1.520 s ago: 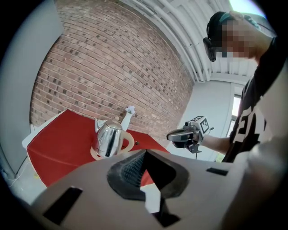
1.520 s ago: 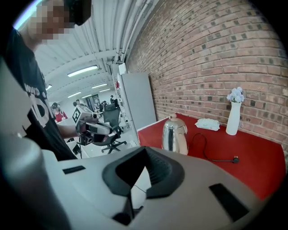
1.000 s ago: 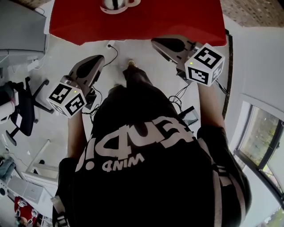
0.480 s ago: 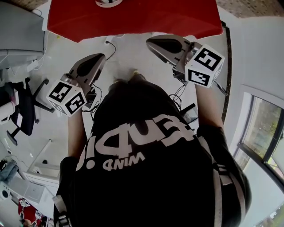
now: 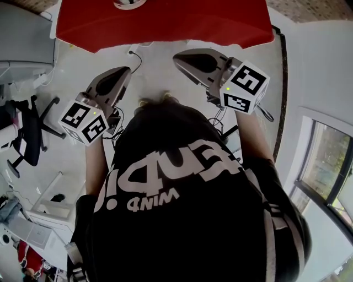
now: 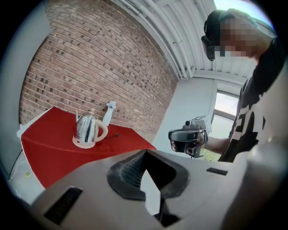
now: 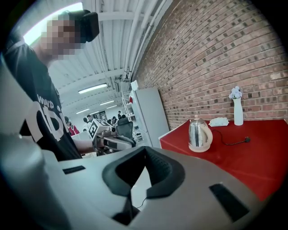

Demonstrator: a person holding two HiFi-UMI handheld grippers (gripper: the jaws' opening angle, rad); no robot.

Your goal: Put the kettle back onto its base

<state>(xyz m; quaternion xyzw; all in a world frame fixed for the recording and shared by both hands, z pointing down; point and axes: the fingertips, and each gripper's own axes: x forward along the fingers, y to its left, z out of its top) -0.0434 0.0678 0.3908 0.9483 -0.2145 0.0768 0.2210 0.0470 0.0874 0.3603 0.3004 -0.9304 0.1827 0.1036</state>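
Head view: standing well back from the red-covered surface [image 5: 165,22], with the left gripper [image 5: 120,74] and right gripper [image 5: 182,58] raised in front of the chest, apart from each other and aimed toward it, tipped slightly down. Only a sliver of the shiny steel kettle [image 5: 129,3] at the top edge.

Left gripper view: jaws together, nothing between them. Kettle upright on its round cream base [image 6: 84,144], far across the surface, near a slim white vase [image 6: 108,114]. Judged already seated, so no carrying needed.

Right gripper view: jaws likewise closed and empty. Same kettle on its base, black cord [image 7: 231,143] trailing beside it. If reseating proves necessary: step closer first, open onto the cream handle, lift straight, lower centred, keep clear of cord and vase.
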